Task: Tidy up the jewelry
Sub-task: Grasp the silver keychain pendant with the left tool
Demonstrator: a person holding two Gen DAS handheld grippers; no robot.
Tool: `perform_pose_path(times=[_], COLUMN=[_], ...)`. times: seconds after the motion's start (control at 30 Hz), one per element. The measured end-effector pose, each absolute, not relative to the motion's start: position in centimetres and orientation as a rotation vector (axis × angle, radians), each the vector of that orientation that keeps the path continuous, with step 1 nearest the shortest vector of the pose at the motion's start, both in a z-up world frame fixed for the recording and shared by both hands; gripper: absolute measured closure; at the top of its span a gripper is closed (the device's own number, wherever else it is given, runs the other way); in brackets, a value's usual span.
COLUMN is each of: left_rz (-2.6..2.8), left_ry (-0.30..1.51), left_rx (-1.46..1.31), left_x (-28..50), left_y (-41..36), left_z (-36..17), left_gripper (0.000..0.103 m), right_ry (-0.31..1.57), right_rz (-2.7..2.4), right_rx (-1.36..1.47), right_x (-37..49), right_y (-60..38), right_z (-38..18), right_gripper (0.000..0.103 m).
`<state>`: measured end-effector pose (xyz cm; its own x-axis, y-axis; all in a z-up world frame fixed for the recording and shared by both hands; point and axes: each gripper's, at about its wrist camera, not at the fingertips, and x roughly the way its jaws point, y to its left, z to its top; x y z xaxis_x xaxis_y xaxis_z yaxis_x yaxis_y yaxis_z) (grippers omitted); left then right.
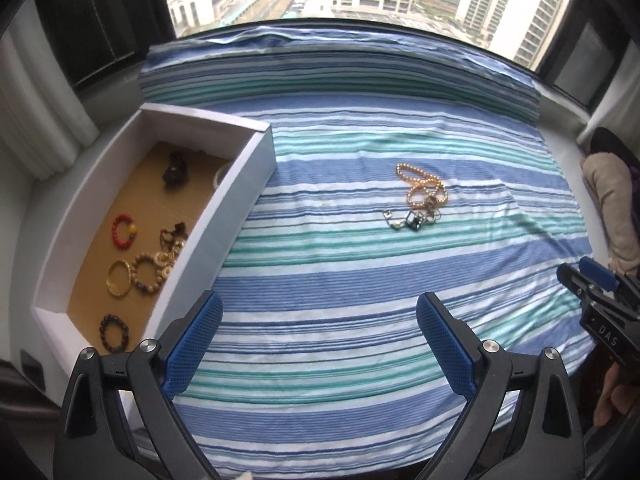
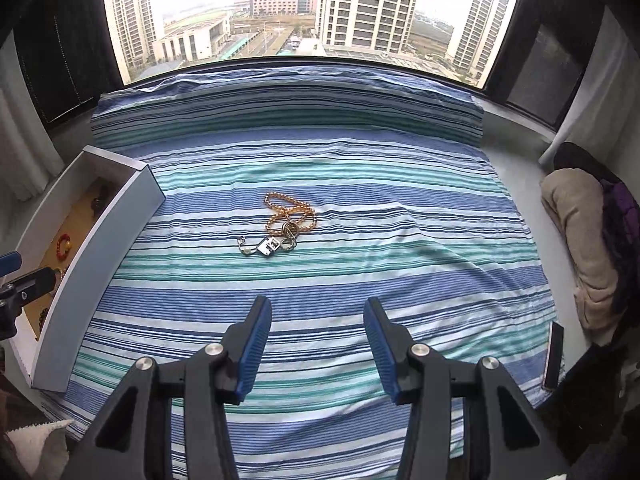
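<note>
Both tongs, left [image 1: 318,344] and right [image 2: 318,346], gape empty above the striped cloth [image 2: 360,280]; the jewelry [image 2: 282,220] lies ahead of them, box [image 1: 224,216] at left.

Striped cloth [image 2: 360,264] with gold bead necklace [image 2: 290,210], silver trinkets [image 2: 266,245]; white box [image 1: 224,216]; perhaps phone [image 2: 554,356]

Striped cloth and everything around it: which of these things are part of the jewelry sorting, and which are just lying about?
Part of the job:
- gold bead necklace, loose on the striped cloth
- small silver pieces tangled at its near end
- white box holding bracelets already
- left gripper and right gripper, both open

Lying about:
- beige bundle
- dark flat object at the cloth's right edge
</note>
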<state>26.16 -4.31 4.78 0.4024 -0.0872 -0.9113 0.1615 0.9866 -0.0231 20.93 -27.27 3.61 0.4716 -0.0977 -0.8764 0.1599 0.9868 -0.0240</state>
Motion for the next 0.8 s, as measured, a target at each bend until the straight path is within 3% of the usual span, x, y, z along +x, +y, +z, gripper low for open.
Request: perform_pose_path(times=[0.43, 0.8], left_rz=[-0.274, -0.382], left_ry=[1.216, 1.271], left_rx=[0.129, 0.178], left_x=[30.3, 39.1], left_y=[-14.7, -21.8], left_z=[-4.1, -12.5], left_gripper=[0.005, 0.010], right_ry=[1.144, 1.256], right_rz=[-0.026, -0.146], right_rx=[0.079, 0.292], right_x=[24.3, 20.9], right_y=[-33.9, -35.4], right_z=[-0.9, -6.3], right_gripper=[0.054, 0.054])
